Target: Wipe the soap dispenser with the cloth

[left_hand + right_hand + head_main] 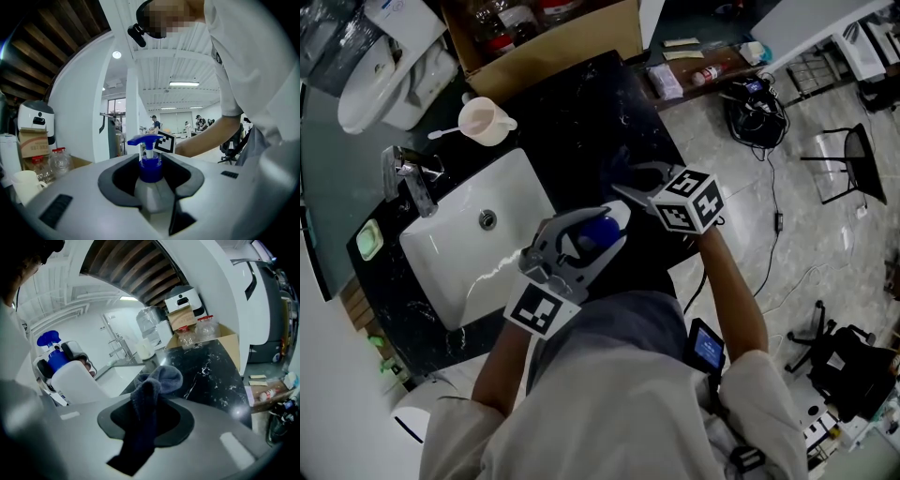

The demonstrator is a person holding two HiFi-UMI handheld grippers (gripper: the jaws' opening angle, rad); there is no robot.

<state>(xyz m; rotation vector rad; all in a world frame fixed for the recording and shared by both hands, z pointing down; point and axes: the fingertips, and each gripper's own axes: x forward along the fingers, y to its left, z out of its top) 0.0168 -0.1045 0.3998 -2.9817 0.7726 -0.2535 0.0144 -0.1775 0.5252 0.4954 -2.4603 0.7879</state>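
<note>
Left claw (pixel 151 185) is clamped on the soap dispenser (pixel 150 168), pump up, holding it over the table (pixel 581 103) so its sides are reachable. My right claw (pixel 149 420) is closed on the cloth (pixel 159 378), bunched end forward for wiping, near the dispenser but not touching.

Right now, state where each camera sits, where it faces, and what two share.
Head view: on the head, steeply down at sink and counter; arms, left tool, right tool show.
Left tool view: on that tool, along its jaws at the soap dispenser they grip; right arm behind.
Right tool view: on that tool, past its gripped cloth toward the counter; left tool visible.
Both tool views show the soap dispenser.
</note>
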